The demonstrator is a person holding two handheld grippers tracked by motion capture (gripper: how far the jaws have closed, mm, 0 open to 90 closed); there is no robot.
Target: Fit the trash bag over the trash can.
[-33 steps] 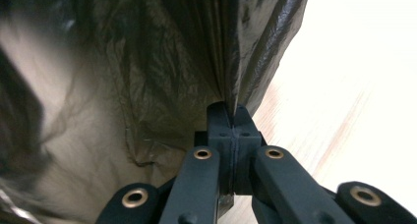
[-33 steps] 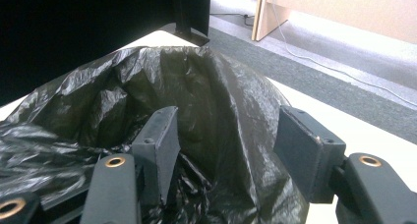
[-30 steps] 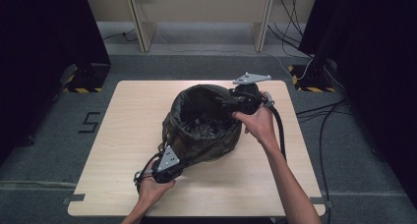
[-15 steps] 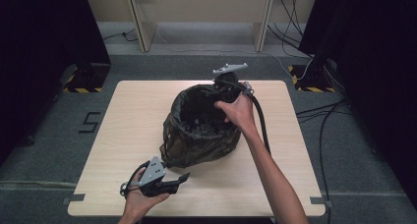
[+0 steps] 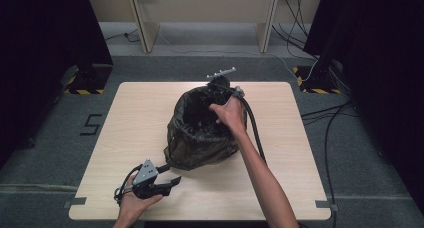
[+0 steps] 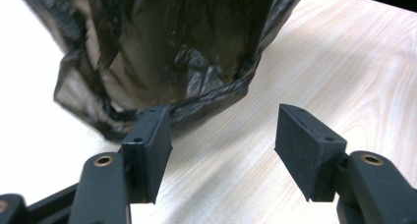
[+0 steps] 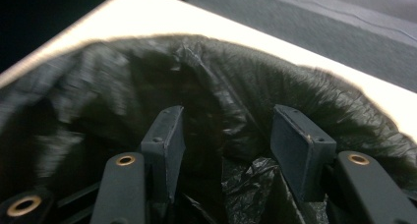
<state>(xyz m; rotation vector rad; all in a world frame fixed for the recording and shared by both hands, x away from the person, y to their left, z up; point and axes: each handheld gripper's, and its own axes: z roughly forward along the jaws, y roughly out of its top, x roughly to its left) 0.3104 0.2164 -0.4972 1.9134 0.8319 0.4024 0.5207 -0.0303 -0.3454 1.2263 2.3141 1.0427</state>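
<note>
A black plastic bag (image 5: pixel 200 130) stands open-mouthed at the middle of the pale wooden surface (image 5: pixel 300 153) in the high view. In the lower left of that view the left gripper (image 5: pixel 170 174) lies low over the surface, just beside the bag's lower edge. In the left gripper view its fingers (image 6: pixel 147 145) stand apart after just opening; bare wood lies between them, and the bag's crumpled bottom (image 6: pixel 162 62) fills the upper left of the frame, just past the left finger's tip. At the bag's upper right rim in the high view, the right gripper (image 5: pixel 212 100) points down into the mouth. In the right gripper view its fingers (image 7: pixel 300 150) are apart over the dark inside (image 7: pixel 211 86), having closed slightly, with crinkled film low between them; no pad is seen pressing on it
</note>
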